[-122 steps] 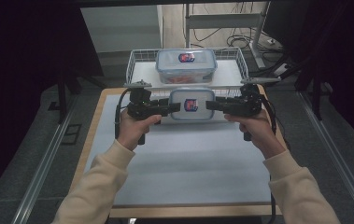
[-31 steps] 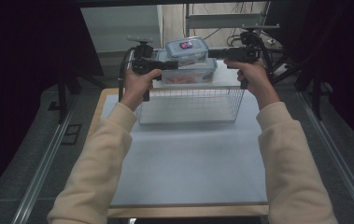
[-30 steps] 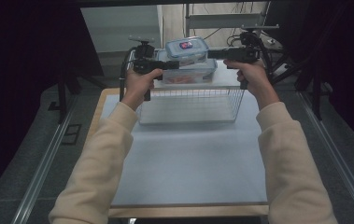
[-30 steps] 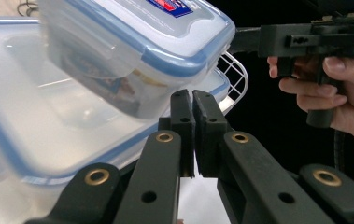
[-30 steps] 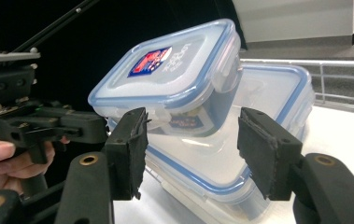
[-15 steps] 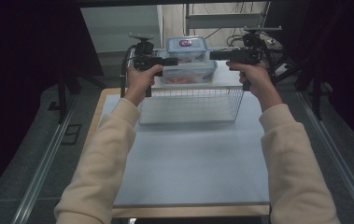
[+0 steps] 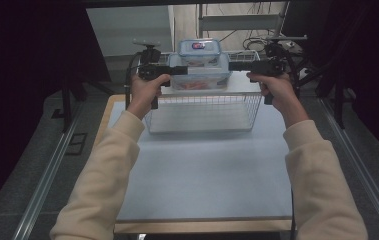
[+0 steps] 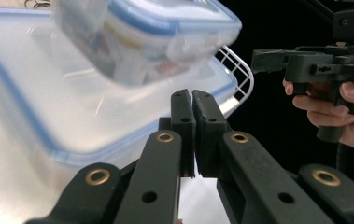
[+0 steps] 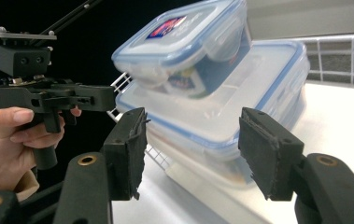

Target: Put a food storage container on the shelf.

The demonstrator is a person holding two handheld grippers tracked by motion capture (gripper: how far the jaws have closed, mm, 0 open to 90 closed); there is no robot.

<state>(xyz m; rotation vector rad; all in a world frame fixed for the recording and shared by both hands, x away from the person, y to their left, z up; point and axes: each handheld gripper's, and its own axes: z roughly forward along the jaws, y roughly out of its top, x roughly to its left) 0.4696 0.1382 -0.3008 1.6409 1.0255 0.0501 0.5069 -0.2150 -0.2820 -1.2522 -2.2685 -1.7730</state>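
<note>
- On top of the large container [image 7: 199, 80] sits the small container [image 7: 199, 50], and in both gripper views it looks tilted, not flat on the lid; whether it rests there fully you cannot tell.
- Your left gripper [image 8: 192, 100] is clenched on nothing, its jaws pressed together just beside the large container's near corner. With closed tips like that, a push can nudge the large container sideways and tip the small one off its lid.
- Your right gripper [image 9: 191, 140] is released, jaws apart and empty, on the opposite side of the large container and a little short of it. If you drive in at this height, the jaws look likely to meet the large container's rim, not the small box above it.
- A squeeze on the small container's rounded corner could let it skid off the large container.
- The wire basket [image 7: 202, 107] holds the large container; a hard sideways shove might shift the whole basket on the table [image 7: 202, 170].
</note>
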